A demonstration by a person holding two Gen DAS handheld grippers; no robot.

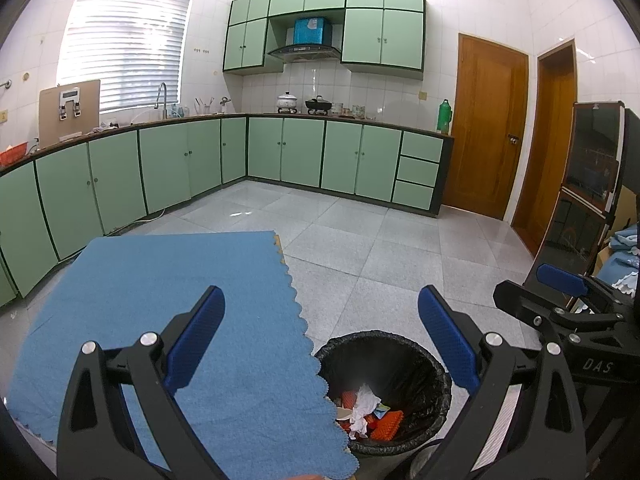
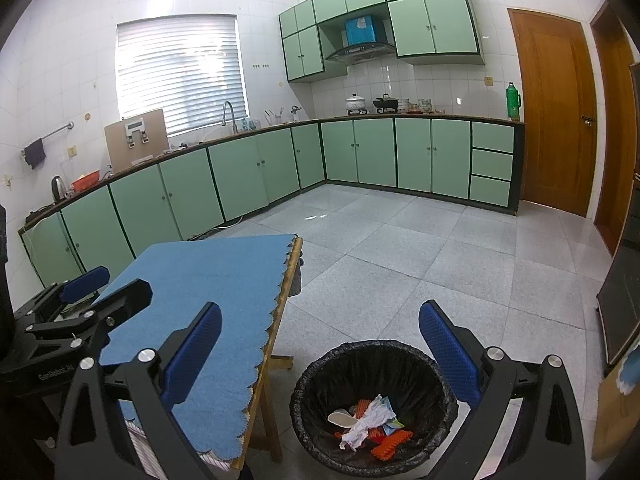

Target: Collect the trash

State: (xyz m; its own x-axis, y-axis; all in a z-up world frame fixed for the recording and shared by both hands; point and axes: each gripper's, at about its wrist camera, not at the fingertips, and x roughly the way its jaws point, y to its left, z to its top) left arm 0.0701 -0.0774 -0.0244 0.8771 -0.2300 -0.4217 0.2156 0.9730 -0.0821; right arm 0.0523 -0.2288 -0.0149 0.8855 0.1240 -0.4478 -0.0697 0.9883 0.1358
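Both claws spread wide, holding nothing: left claw (image 1: pixel 320 336), right claw (image 2: pixel 320 348). Trash (image 2: pixel 370 424) sits in the bin (image 2: pixel 320 364) on the floor, below both claws, beside the table (image 2: pixel 208 280) edge.

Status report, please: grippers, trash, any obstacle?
Left gripper and right gripper open, empty. Trash lies inside the bin. Blue cloth bare; nothing in the way.

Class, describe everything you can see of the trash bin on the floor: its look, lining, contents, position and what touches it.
The trash bin is round, upright and open-topped, lined with a black plastic bag crinkled over its rim. It stands on the grey tiled floor beside the wooden table's leg. Inside lie crumpled white paper, orange ridged pieces, a white spoon-like item and a small colourful wrapper. Neither gripper touches it.
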